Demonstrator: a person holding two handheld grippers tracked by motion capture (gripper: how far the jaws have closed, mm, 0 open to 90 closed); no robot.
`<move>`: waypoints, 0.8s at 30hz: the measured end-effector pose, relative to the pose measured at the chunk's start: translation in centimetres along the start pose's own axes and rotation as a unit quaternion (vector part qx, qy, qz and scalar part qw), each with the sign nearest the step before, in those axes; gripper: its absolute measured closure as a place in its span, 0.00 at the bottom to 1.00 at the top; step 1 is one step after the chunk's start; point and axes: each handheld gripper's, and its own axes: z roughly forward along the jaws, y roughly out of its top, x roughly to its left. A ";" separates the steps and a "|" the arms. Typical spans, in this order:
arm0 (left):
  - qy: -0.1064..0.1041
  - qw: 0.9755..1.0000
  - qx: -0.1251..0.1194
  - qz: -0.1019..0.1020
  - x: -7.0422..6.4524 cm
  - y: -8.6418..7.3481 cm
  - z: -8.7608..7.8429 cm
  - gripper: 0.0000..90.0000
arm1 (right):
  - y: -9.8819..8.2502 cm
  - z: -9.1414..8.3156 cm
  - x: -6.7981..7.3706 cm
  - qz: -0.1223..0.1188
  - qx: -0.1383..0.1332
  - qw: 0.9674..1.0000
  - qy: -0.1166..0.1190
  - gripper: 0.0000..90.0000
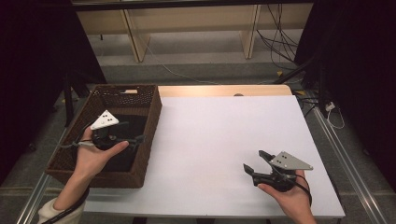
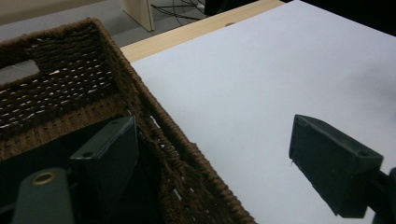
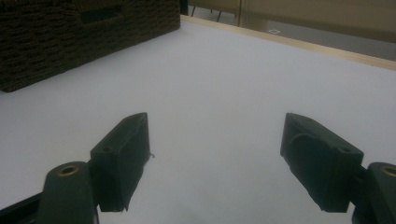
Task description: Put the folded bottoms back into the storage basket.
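Note:
A brown wicker basket [image 1: 93, 176] stands at the table's left edge, and its inside looks dark. My left gripper [image 1: 136, 139] hovers over the basket, held in a hand, with its jaws pointing right at the basket's right wall. In the left gripper view the left gripper [image 2: 212, 133] is open and straddles the basket [image 2: 60, 84] wall, one jaw inside it and one over the white sheet, touching nothing. My right gripper [image 1: 253, 159] rests low at the front right, open and empty. In the right gripper view the right gripper [image 3: 215, 123] points across the sheet toward the basket [image 3: 70, 37].
A white sheet [image 1: 224, 130] covers most of the table, with a bare wooden strip [image 1: 219, 90] along the far edge. Metal rails [image 1: 348, 163] run along the table's sides. Cables [image 1: 280, 46] and wooden furniture legs [image 1: 250, 32] lie beyond on the floor.

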 end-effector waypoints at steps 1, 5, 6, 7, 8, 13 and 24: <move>-0.003 1.000 0.000 0.000 -0.1 0.0 0.1 0.17 | 0.0 0.0 0.0 -0.001 0.000 1.000 0.000 0.28; -0.017 1.000 -0.003 0.002 -0.6 -0.1 0.2 0.17 | 0.0 0.0 0.0 -0.003 -0.001 1.000 0.001 0.28; -0.019 1.000 -0.002 0.005 -0.7 -0.1 0.3 0.17 | 0.0 0.0 0.0 -0.003 -0.001 1.000 0.001 0.28; -0.021 1.000 -0.002 0.005 -0.8 -0.1 0.3 0.17 | 0.0 0.0 0.0 -0.003 -0.001 1.000 0.001 0.28; -0.023 1.000 -0.003 0.004 -0.9 -0.1 0.3 0.17 | 0.0 0.0 0.0 -0.002 -0.001 1.000 0.001 0.28; -0.030 0.999 -0.005 0.007 -1.2 -0.2 0.4 0.17 | 0.0 -0.1 0.0 0.002 0.002 1.000 0.000 0.28; -0.062 0.998 -0.021 0.006 -2.1 -0.3 0.7 0.17 | 0.0 -0.1 -0.2 -0.001 0.000 1.000 -0.001 0.28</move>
